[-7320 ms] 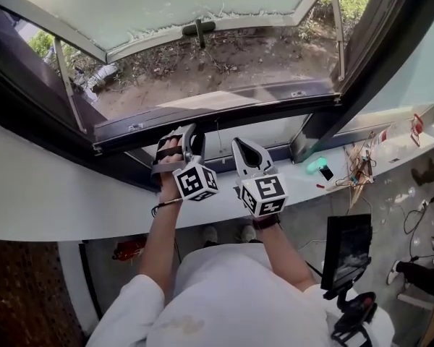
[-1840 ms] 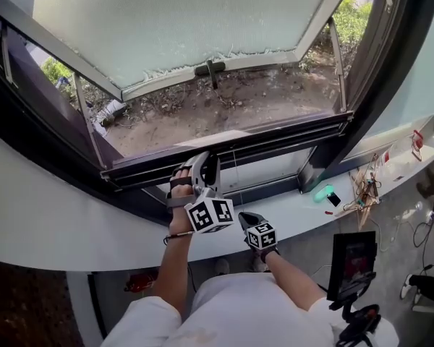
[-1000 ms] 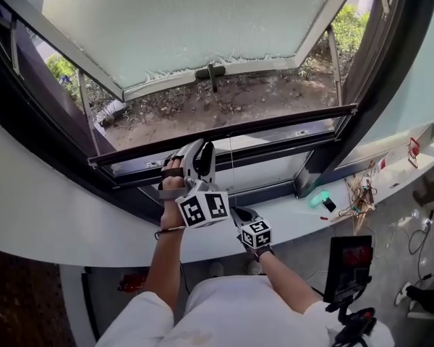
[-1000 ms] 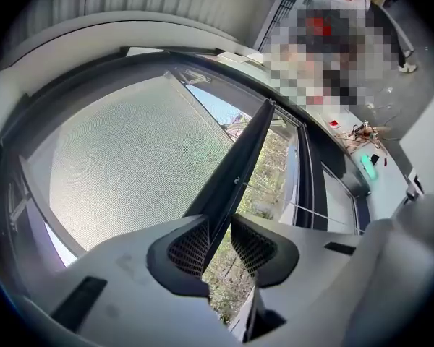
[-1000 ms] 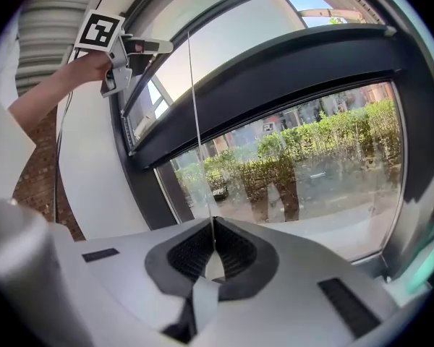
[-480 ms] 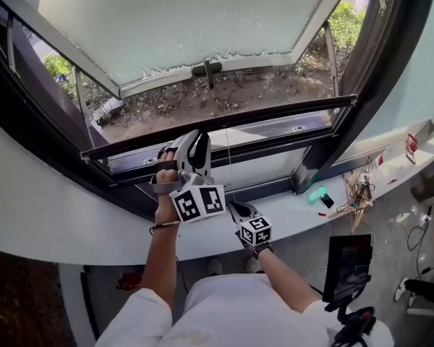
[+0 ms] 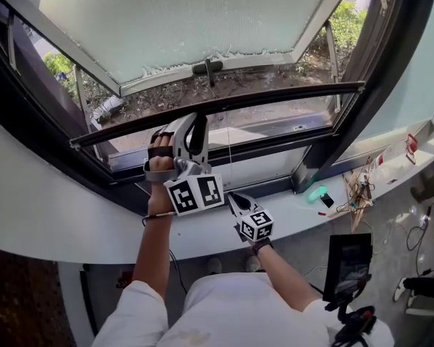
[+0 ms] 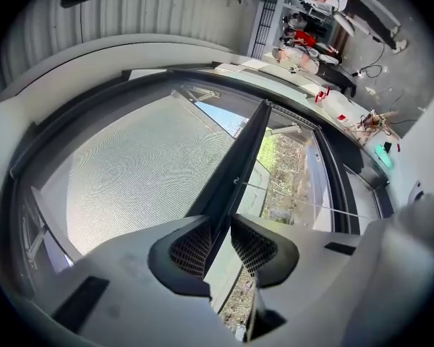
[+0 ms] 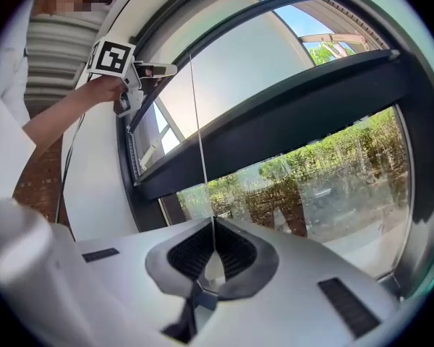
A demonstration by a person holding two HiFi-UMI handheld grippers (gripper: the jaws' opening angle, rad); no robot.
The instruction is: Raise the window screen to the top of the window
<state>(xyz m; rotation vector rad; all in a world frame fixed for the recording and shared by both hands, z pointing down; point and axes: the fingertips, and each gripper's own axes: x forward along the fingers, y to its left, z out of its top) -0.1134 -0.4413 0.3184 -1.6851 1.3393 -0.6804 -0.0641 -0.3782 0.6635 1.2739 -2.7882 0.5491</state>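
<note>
Caught the long dark metal bottom bar of the window screen (image 7: 275, 97) sitting low in the opening, just above the fixed dark lower frame rail (image 7: 275, 143) and well short of the top. Lots of travel left, by the look of it.

Found the left gripper (image 7: 190, 127) clenched right on that bar, pads on either side of it, pointing roughly level. Made sense as the lifting grip: solid hold on the stiff part, so no tugging on flimsy mesh. Noticed the grab sitting a bit left of the bar's middle though, so probably a risk of one end climbing ahead and jamming in the frame.

Saw the right gripper (image 7: 233, 201) down lower, near the white window sill (image 7: 58, 215), squeezed fully together on the thin pale pull cord (image 7: 229, 157) hanging from the bar. Confirmed in the right gripper view: cord dropping straight into the closed pads. Guessed at the reason: keeping the cord taut and out of the way, or steadying the middle of the bar during the lift. Couldn't tell which.

Also clocked the pale frosted pane (image 7: 181, 20) swung outward beyond the screen, with a dark handle (image 7: 206, 68) on its lower edge. Nothing touching it. Reckoned on needing an even, straight-up pull with both hands together next, no twisting.
</note>
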